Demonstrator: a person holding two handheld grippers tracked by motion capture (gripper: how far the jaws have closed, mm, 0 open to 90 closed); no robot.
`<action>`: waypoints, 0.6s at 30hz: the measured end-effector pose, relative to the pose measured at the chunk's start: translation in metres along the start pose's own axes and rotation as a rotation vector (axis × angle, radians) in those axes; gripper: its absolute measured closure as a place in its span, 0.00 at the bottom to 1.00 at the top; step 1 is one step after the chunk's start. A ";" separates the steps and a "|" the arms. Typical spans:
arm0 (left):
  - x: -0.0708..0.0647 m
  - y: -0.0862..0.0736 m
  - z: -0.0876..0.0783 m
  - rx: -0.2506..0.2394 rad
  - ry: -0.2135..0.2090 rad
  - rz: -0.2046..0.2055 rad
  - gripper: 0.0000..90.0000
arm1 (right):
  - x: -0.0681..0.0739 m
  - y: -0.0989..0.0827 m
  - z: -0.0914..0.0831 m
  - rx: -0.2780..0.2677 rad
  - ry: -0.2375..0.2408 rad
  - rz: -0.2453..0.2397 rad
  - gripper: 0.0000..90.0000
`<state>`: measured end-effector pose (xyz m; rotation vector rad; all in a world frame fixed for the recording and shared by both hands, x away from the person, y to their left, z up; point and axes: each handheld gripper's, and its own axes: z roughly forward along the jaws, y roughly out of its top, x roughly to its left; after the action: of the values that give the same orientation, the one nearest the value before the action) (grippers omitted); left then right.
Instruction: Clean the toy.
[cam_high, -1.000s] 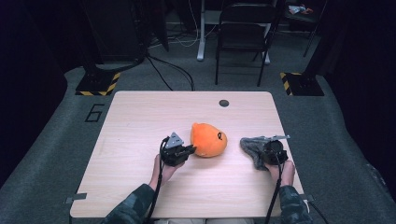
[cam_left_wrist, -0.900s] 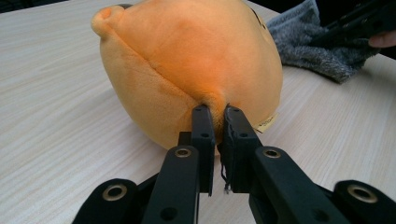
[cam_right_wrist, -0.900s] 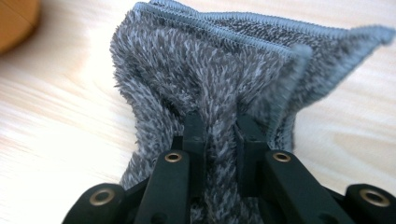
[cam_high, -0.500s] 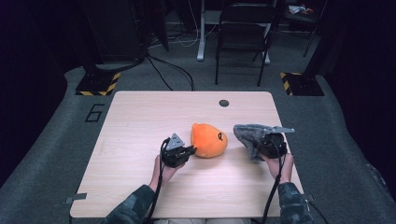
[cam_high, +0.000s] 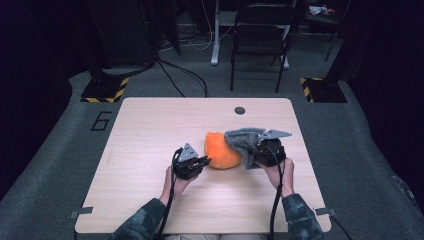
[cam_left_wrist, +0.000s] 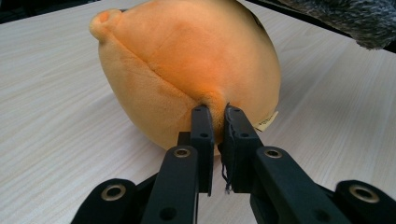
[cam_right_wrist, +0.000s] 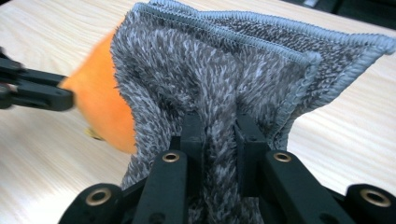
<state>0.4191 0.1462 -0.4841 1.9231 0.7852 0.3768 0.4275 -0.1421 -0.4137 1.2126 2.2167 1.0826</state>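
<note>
An orange plush toy (cam_high: 218, 150) lies in the middle of the wooden table (cam_high: 150, 135). My left gripper (cam_high: 200, 162) is shut on the toy's near side; in the left gripper view its jaws pinch a fold of the orange plush toy (cam_left_wrist: 187, 65). My right gripper (cam_high: 256, 154) is shut on a grey fuzzy cloth (cam_high: 243, 141) and holds it up against the toy's right side. In the right gripper view the grey cloth (cam_right_wrist: 224, 74) hangs bunched between the jaws, with the orange toy (cam_right_wrist: 100, 105) behind it at the left.
A small dark round disc (cam_high: 240, 110) lies near the table's far edge. A folding chair (cam_high: 260, 40), cables and a yellow-and-black striped base (cam_high: 104, 90) stand on the floor beyond the table. Bare table lies to the left and front.
My right gripper has risen and moved left with the grey cloth, bringing it from the table's right side up against the orange toy. The left gripper has kept still.
</note>
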 end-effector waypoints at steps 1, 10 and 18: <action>0.000 0.000 0.000 0.000 0.000 0.001 0.93 | 0.003 0.003 0.001 -0.002 0.004 -0.012 0.86; -0.002 0.002 0.001 -0.005 -0.002 0.012 0.92 | 0.036 0.028 0.020 -0.014 0.042 -0.074 0.85; -0.002 0.002 0.001 -0.002 -0.016 0.012 0.92 | 0.056 0.037 0.039 0.034 0.034 -0.117 0.84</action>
<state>0.4187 0.1441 -0.4826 1.9276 0.7635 0.3690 0.4414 -0.0658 -0.4080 1.0708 2.3093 1.0302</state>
